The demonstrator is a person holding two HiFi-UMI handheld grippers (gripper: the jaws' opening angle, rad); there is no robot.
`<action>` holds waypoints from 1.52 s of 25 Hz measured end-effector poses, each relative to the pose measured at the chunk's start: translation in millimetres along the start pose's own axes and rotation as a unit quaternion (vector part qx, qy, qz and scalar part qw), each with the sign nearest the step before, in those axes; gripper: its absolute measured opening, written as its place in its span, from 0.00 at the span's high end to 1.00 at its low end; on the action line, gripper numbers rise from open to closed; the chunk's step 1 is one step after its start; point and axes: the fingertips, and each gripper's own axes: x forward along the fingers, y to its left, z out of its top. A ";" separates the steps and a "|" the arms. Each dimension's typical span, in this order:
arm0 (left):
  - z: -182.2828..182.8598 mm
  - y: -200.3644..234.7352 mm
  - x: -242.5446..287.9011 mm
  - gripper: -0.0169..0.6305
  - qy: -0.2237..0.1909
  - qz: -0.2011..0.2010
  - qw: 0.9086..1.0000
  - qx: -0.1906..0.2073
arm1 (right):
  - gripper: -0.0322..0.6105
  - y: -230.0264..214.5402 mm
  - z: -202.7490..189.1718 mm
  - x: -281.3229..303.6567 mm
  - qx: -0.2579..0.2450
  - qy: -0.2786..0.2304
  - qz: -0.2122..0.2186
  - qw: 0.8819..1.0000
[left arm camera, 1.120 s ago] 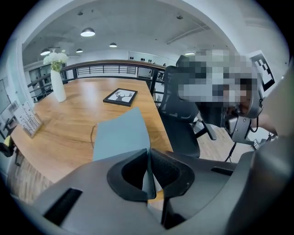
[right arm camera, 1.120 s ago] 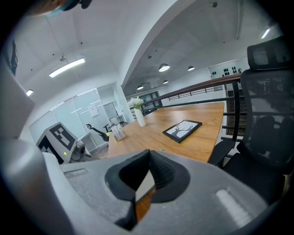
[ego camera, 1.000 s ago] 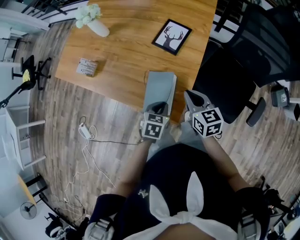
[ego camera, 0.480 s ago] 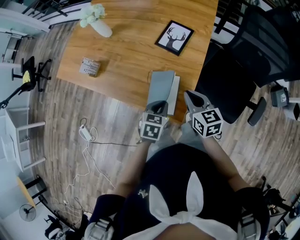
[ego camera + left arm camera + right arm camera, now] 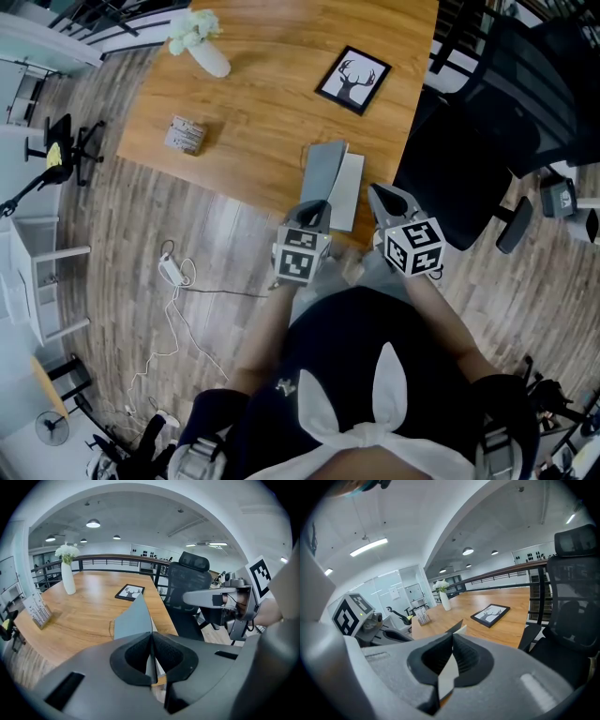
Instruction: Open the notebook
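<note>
The notebook (image 5: 347, 192) lies at the near edge of the wooden table (image 5: 253, 112). Its grey cover (image 5: 322, 169) is raised off the white pages. My left gripper (image 5: 315, 212) is shut on the near edge of that cover. In the left gripper view the cover (image 5: 133, 618) stands up as a tilted sheet between the pads of the left gripper (image 5: 151, 644). My right gripper (image 5: 382, 199) is shut on the notebook's white pages at the near right corner. In the right gripper view a pale sheet (image 5: 449, 670) is pinched between the right gripper's (image 5: 451, 658) pads.
A framed deer picture (image 5: 352, 79) lies at the table's far right, a white vase with flowers (image 5: 204, 52) at the far left, a small card stack (image 5: 186, 135) left of the middle. A black office chair (image 5: 487, 141) stands right of the table. A cable (image 5: 173, 267) lies on the floor.
The left gripper has risen and drawn the grey cover up and to the left, so a wider strip of white page shows. The right gripper has kept its hold.
</note>
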 end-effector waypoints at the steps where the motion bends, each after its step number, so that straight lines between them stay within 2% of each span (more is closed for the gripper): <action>1: 0.6 1.8 -2.2 0.93 -0.001 0.002 1.000 0.001 | 0.95 1.0 0.1 0.1 0.000 -0.001 0.000 1.000; 38: 1.6 82.9 -47.3 0.93 -0.040 0.057 0.997 -0.037 | 0.95 42.1 4.8 28.2 0.000 -0.008 0.010 1.000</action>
